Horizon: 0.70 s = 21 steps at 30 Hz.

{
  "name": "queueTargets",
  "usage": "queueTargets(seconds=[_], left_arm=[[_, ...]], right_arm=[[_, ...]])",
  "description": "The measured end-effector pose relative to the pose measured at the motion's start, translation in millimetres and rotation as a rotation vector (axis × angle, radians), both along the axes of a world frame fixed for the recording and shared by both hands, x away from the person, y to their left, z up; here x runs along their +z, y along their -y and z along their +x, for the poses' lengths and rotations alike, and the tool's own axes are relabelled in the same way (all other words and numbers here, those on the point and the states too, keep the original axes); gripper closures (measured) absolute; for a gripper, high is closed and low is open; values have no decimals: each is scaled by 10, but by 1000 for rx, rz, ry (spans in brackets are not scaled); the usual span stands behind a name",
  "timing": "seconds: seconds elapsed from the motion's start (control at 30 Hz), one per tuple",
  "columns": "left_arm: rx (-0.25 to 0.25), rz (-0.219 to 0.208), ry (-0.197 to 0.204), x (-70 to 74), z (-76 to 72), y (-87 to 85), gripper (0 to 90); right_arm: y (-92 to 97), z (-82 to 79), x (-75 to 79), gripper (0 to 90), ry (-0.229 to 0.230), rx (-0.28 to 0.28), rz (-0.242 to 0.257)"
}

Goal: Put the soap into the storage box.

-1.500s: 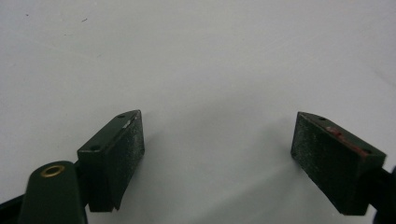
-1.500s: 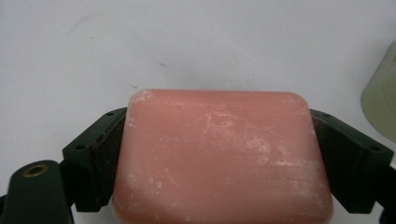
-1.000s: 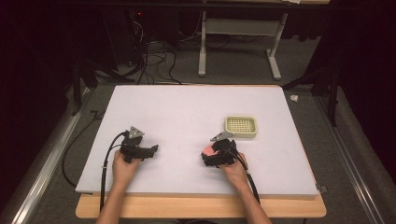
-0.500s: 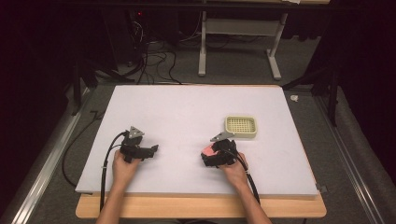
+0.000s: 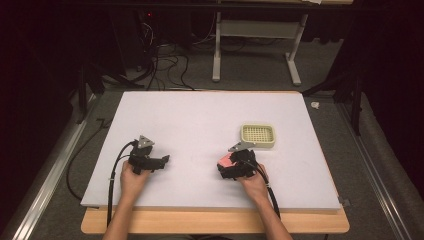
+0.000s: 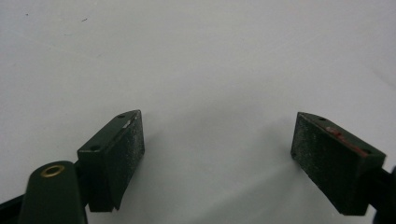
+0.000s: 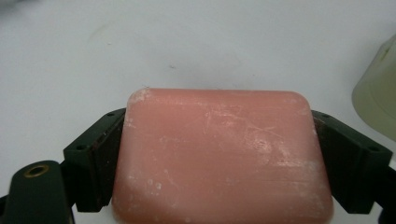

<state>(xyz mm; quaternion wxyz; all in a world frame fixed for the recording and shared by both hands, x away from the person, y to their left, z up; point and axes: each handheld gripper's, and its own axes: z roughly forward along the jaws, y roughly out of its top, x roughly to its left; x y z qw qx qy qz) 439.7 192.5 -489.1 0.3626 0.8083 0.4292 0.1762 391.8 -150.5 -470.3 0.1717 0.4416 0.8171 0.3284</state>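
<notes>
A pink bar of soap sits clamped between the jaws of my right gripper, which is shut on it. From above, the pink soap shows at the front of the right gripper, just short of a cream soap dish with a grid top. That dish's edge appears at the right of the right gripper view. My left gripper rests at the left front of the white board, open, with bare board between its pads.
The white board lies on a wooden table whose front edge shows below the hands. Cables and a desk frame stand on the floor beyond the board. A metal rail runs along the left.
The right gripper with the soap has shifted slightly left and toward the person. The left gripper has held still.
</notes>
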Motion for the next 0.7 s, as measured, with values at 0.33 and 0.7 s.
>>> queueTargets(seconds=[0.33,0.7], left_arm=[[0,0,0,0,-1,1,178],[-1,1,0,0,0,1,178]], right_arm=[[153,-83,49,136,-14,-8,26],[355,-152,61,136,-28,-41,74]])
